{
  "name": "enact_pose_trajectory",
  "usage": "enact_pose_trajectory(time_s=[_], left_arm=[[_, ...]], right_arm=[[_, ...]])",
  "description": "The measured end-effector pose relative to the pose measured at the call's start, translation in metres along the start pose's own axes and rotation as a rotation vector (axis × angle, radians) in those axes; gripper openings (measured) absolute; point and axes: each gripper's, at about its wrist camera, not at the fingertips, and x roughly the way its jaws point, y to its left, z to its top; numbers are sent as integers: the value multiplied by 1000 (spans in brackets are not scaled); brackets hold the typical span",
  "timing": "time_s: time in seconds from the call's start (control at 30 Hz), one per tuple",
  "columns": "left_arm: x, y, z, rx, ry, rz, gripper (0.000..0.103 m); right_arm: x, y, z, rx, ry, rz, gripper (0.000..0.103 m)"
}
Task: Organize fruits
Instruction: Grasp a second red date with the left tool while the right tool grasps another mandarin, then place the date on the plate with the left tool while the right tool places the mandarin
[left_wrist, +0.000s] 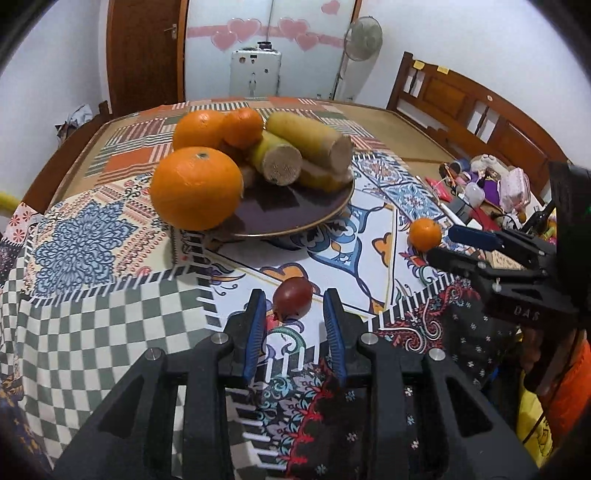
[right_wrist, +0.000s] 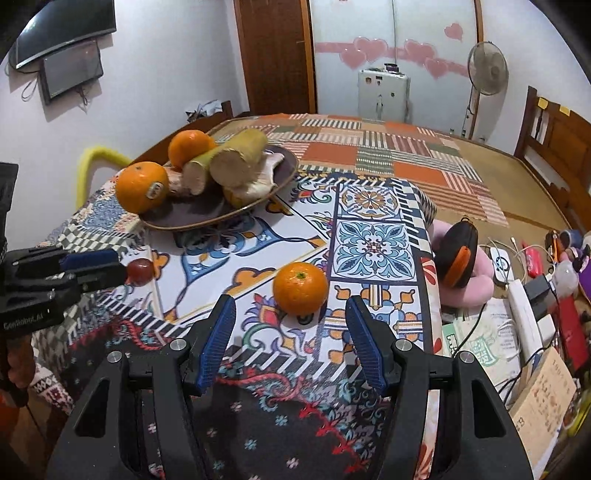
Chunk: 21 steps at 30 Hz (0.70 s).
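Observation:
A dark plate (left_wrist: 314, 210) on the patterned cloth holds three oranges (left_wrist: 195, 186), cut sugarcane pieces (left_wrist: 310, 138) and ginger; it also shows in the right wrist view (right_wrist: 207, 212). A small dark red fruit (left_wrist: 293, 297) lies on the cloth just ahead of my open left gripper (left_wrist: 295, 299), between its fingertips; it shows in the right wrist view (right_wrist: 141, 272) too. A loose orange (right_wrist: 300, 288) lies just ahead of my open right gripper (right_wrist: 290, 308), and shows in the left wrist view (left_wrist: 424, 233). Both grippers are empty.
The cloth's right edge drops to a mat cluttered with a pink cushion (right_wrist: 476, 280), a black and orange case (right_wrist: 456, 258), cables, a power strip (right_wrist: 524, 314) and papers. A wooden bench (left_wrist: 480, 107), a fan (right_wrist: 487, 74) and a door (right_wrist: 277, 55) stand behind.

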Motion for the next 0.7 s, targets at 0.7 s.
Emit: enact_pose_trajectory(time_s=[0.7], left_arm=[[9, -7, -1, 15, -24, 27, 20]], right_arm=[[7, 12, 11, -12, 8, 37, 32]])
